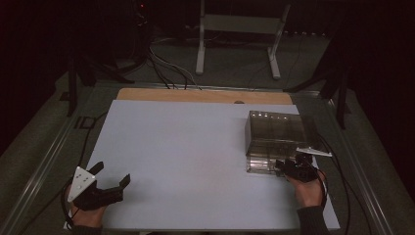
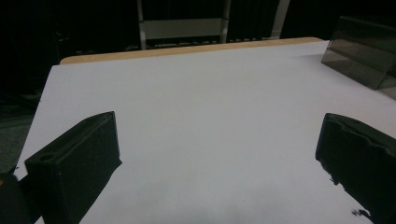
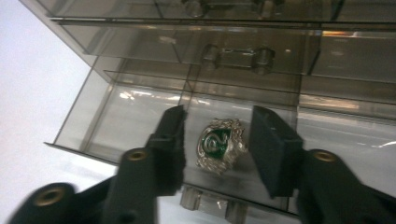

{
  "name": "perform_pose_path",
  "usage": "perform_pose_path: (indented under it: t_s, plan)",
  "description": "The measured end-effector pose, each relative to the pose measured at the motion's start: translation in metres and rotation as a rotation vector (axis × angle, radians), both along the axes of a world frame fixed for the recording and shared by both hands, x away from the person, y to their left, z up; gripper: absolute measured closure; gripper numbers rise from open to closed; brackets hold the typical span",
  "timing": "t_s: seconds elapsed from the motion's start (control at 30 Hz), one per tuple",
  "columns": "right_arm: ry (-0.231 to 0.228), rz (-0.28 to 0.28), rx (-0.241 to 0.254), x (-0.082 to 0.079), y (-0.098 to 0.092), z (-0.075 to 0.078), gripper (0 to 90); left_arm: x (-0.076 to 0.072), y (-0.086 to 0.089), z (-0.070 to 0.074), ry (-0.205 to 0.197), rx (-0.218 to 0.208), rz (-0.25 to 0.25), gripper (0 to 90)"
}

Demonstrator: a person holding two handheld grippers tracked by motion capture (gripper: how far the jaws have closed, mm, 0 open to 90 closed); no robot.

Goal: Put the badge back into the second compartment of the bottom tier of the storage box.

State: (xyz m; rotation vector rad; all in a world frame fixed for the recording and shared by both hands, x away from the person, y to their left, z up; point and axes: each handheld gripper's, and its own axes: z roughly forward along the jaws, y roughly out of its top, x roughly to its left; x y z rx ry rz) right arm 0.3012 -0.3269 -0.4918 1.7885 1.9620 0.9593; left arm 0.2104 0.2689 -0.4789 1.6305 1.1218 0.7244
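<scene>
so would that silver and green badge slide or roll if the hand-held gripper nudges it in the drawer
The badge looks flat and metallic, so it would likely slide, not roll. The open drawer floor is glossy clear plastic, probably slippery. Its ornate edges may snag the right hand-held gripper pads.

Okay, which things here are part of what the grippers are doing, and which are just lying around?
In the job:
- smoky clear drawer box
- green and silver badge, lying in the open drawer
- right gripper, jaws apart around the badge

Just around:
- left gripper, open over bare table
- white stand behind the table
</scene>
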Motion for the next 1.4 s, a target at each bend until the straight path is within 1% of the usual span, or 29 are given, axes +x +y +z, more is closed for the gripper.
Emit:
perform_pose_path:
  t_s: [0.07, 0.13, 0.3, 0.43, 0.57, 0.7, 0.8, 0.87, 1.07, 1.33, 1.4]
  plan:
    - [0.003, -0.021, -0.004, 0.000, 0.000, 0.001, 42.8, 0.000, 0.000, 0.000, 0.000, 0.001, 0.000, 0.6]
    - [-0.008, -0.027, -0.011, 0.000, 0.000, 0.001, 37.1, 0.000, 0.000, 0.000, -0.001, 0.002, 0.000, 0.6]
    - [-0.026, -0.029, -0.034, -0.001, 0.003, 0.004, 27.0, 0.000, -0.001, 0.000, 0.000, 0.004, -0.001, 0.6]
    - [-0.033, -0.028, -0.052, -0.001, 0.005, 0.005, 21.4, 0.000, 0.000, 0.000, 0.000, 0.005, -0.001, 0.6]
    - [-0.043, -0.030, -0.069, -0.002, 0.007, 0.008, 16.9, 0.000, -0.001, 0.000, 0.000, 0.005, -0.001, 0.6]
    - [-0.056, -0.015, -0.079, -0.003, 0.011, 0.012, 15.2, 0.000, 0.000, 0.000, 0.000, 0.005, -0.001, 0.6]
    - [-0.067, -0.005, -0.091, -0.004, 0.014, 0.015, 10.8, 0.000, 0.000, 0.000, 0.001, 0.006, -0.002, 0.6]
    - [-0.069, -0.002, -0.093, -0.004, 0.015, 0.016, 10.2, 0.000, 0.000, 0.000, 0.001, 0.005, -0.003, 0.6]
    - [-0.102, 0.031, -0.096, -0.006, 0.020, 0.020, 4.1, 0.000, -0.001, 0.000, 0.002, 0.003, -0.003, 0.6]
    - [-0.161, 0.085, -0.090, -0.010, 0.028, 0.026, 1.3, 0.000, -0.001, 0.000, 0.001, 0.004, 0.001, 0.5]
    - [-0.177, 0.094, -0.095, -0.011, 0.030, 0.026, 0.2, 0.000, -0.001, 0.000, 0.000, 0.005, 0.002, 0.5]
